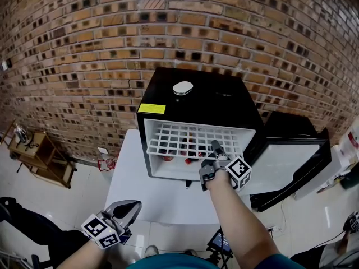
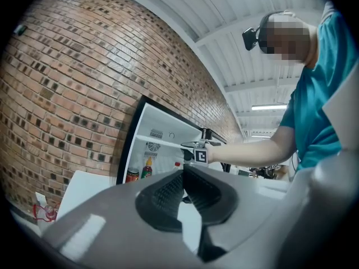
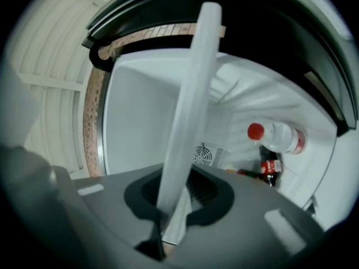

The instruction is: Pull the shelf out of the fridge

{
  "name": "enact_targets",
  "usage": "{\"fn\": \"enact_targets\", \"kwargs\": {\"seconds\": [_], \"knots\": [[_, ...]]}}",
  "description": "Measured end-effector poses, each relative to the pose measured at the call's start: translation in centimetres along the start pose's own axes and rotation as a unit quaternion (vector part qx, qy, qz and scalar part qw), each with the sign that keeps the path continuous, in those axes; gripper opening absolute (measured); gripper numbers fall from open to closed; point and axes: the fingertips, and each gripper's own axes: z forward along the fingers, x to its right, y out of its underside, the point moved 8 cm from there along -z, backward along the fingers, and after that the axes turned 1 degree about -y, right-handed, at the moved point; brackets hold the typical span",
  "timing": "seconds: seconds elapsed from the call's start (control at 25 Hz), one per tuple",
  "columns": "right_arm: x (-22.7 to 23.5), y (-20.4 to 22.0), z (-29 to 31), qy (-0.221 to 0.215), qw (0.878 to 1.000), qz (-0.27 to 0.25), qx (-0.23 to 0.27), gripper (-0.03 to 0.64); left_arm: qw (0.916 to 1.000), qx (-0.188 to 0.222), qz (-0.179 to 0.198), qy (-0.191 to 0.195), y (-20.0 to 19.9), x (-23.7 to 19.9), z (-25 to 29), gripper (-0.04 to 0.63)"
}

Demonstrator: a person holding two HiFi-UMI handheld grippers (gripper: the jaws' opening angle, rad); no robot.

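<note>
A: So, where is the shelf (image 1: 185,139)?

B: Partly drawn out of the black fridge (image 1: 213,102), which sits on a white table (image 1: 168,200) against a brick wall (image 1: 84,38), its door (image 1: 291,161) swung open at right. A red-capped bottle (image 3: 277,136) lies inside.

A: And the tongs?

B: The right gripper (image 1: 215,147) is clamped on the shelf's front edge, the white rail pinched between its jaws. The left gripper (image 1: 130,208) hangs low by the table's near corner, jaws pressed together, holding nothing.
</note>
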Motion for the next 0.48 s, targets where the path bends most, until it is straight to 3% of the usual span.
{"fn": "enact_targets", "kwargs": {"seconds": [0.48], "knots": [[-0.6,0.9,-2.6,0.002,1.000,0.012,0.007,0.043,1.0000,0.004,-0.002,-0.003,0.1,0.6,-1.4,0.000]]}}
